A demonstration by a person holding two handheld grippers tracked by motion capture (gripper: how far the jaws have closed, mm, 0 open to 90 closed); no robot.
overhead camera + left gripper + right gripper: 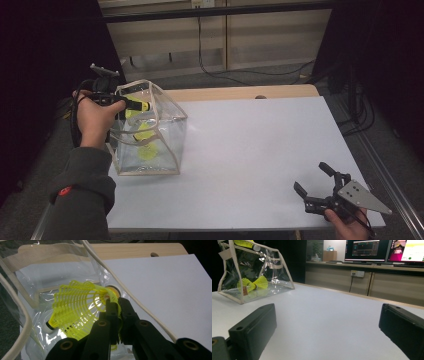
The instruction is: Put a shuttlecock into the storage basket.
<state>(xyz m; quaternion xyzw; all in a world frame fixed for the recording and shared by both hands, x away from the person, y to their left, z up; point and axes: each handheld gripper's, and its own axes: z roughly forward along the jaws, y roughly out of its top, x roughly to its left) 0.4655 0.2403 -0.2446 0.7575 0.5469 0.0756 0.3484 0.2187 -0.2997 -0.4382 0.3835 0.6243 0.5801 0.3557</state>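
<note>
Left gripper (pixel 117 312) pinches yellow shuttlecock (pixel 77 307) over clear bag (pixel 172 115); right gripper (pixel 320 186) spread, empty.

**Hidden and cut-off parts**

In the high view, the tips of the left tongs (pixel 131 106) are masked by the rim of the clear bag (pixel 170 102), and the shuttlecocks (pixel 145 142) inside are blurred to yellow patches. In the left gripper view, the cork of the held shuttlecock (pixel 75 307) is partly covered by the jaws. The right hand (pixel 350 227) is cut off by the bottom edge.
</note>
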